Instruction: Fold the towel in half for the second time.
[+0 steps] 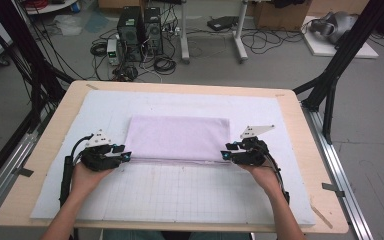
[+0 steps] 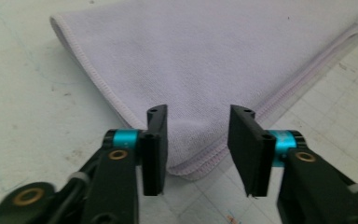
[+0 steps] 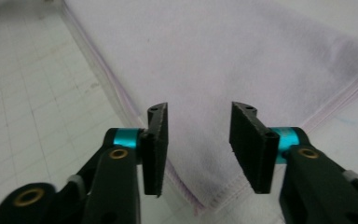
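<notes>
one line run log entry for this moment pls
towel: folded, flat on mat | left gripper: open at near left corner | right gripper: open at near right corner | nothing held

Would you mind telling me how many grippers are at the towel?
2. The left gripper is at the towel's near left corner, the right gripper at its near right corner, both with jaws open.

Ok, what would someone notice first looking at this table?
A folded lilac towel lies flat in the middle of the white mat, which covers most of the wooden table. At its two near corners sit the left tool and the right tool, each held in a hand, jaws apart with a towel corner between them but not pinched.
</notes>
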A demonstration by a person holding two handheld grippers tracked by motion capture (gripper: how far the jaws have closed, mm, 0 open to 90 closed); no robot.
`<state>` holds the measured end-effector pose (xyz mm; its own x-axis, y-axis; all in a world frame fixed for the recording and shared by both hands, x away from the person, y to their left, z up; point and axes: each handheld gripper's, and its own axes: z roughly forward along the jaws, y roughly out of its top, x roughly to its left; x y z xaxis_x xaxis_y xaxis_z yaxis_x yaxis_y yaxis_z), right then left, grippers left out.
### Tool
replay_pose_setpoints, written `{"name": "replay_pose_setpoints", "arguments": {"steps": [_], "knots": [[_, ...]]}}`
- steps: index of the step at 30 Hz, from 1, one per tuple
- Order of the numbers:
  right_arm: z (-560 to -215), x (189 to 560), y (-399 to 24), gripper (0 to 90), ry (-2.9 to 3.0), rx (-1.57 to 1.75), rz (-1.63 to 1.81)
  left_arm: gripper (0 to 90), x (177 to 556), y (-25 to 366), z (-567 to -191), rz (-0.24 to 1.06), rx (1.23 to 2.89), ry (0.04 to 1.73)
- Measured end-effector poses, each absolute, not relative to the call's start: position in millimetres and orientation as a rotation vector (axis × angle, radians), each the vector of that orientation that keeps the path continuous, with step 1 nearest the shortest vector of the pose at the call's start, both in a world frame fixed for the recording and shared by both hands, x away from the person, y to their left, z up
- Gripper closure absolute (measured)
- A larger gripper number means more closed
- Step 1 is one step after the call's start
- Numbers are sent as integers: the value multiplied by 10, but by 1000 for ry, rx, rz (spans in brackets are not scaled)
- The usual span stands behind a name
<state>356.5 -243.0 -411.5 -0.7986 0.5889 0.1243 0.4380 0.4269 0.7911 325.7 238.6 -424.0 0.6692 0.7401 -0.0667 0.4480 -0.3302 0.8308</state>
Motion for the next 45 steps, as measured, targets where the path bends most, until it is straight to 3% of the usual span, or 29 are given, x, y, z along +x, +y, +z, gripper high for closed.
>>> {"name": "replay_pose_setpoints", "arguments": {"steps": [5, 11, 28, 45], "knots": [[-4066, 3501, -2454, 343, 2474, 962, 1306, 429, 3171, 2407, -4177, 421, 1979, 905], [-4027, 3369, -2491, 216, 2439, 969, 1316, 353, 3056, 2433, -4109, 438, 1971, 873], [-3997, 3171, -2591, 149, 2425, 937, 1334, 275, 2904, 2441, -4030, 456, 1974, 854], [-3946, 2981, -2820, 138, 2368, 947, 1355, 245, 2737, 2535, -4001, 482, 1960, 870]]}}
